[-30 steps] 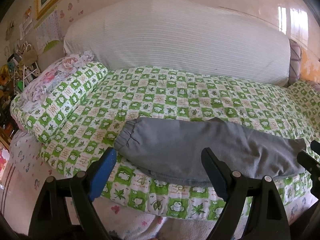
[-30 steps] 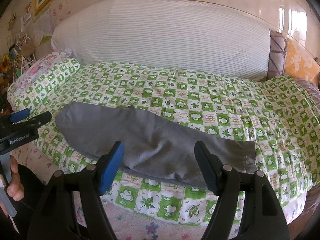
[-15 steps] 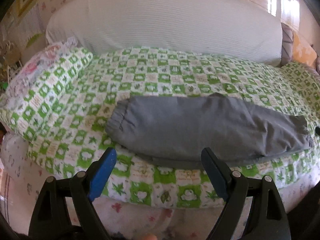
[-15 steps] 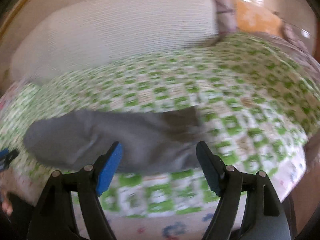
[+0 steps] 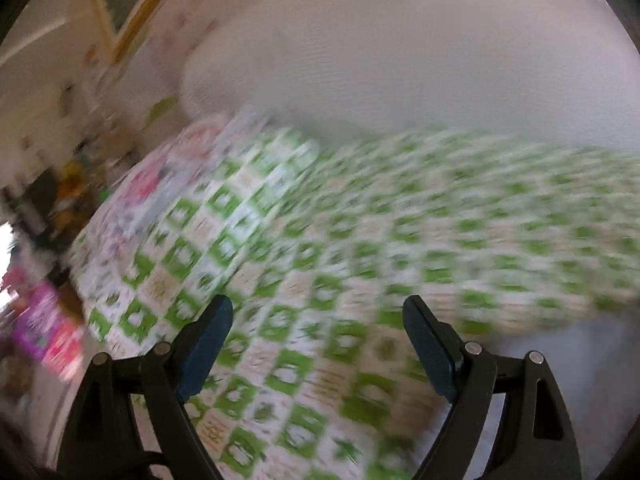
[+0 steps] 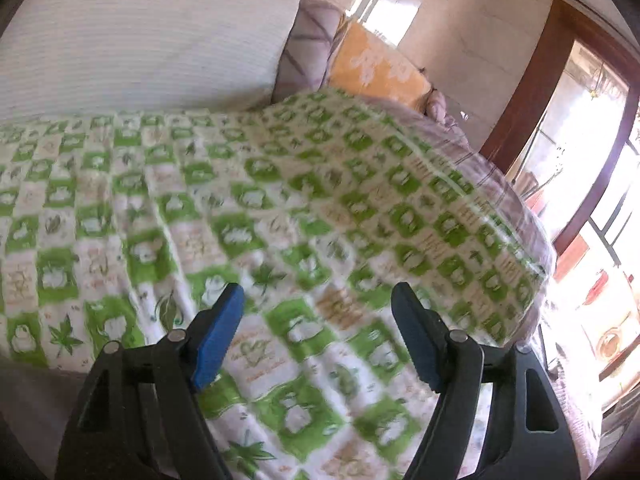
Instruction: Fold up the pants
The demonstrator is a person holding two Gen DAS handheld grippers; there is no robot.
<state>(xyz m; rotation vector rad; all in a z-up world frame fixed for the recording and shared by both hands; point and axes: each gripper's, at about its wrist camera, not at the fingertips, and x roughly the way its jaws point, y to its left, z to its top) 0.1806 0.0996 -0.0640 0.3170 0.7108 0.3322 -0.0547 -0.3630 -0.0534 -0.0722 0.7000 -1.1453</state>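
Both grippers wide open, holding nothing: left gripper (image 5: 318,344), right gripper (image 6: 318,330). Pants: grey patch at near-left edge (image 6: 24,392) is probably them, fold state unreadable, so progress can't be judged. Surface is a bed, green-checked cover (image 6: 280,184), white bolster (image 6: 140,32) far, doorway right (image 6: 580,168). Left view motion-blurred

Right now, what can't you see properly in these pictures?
1. Pants: in the left wrist view only a grey smear, blurred by motion. In the right wrist view a grey patch is cut off by the edge. Whether either is the pants, or how they are folded, cannot be told.
2. Clutter: left wrist view, too blurred to name.
3. Doorway: right wrist view, washed out by glare.
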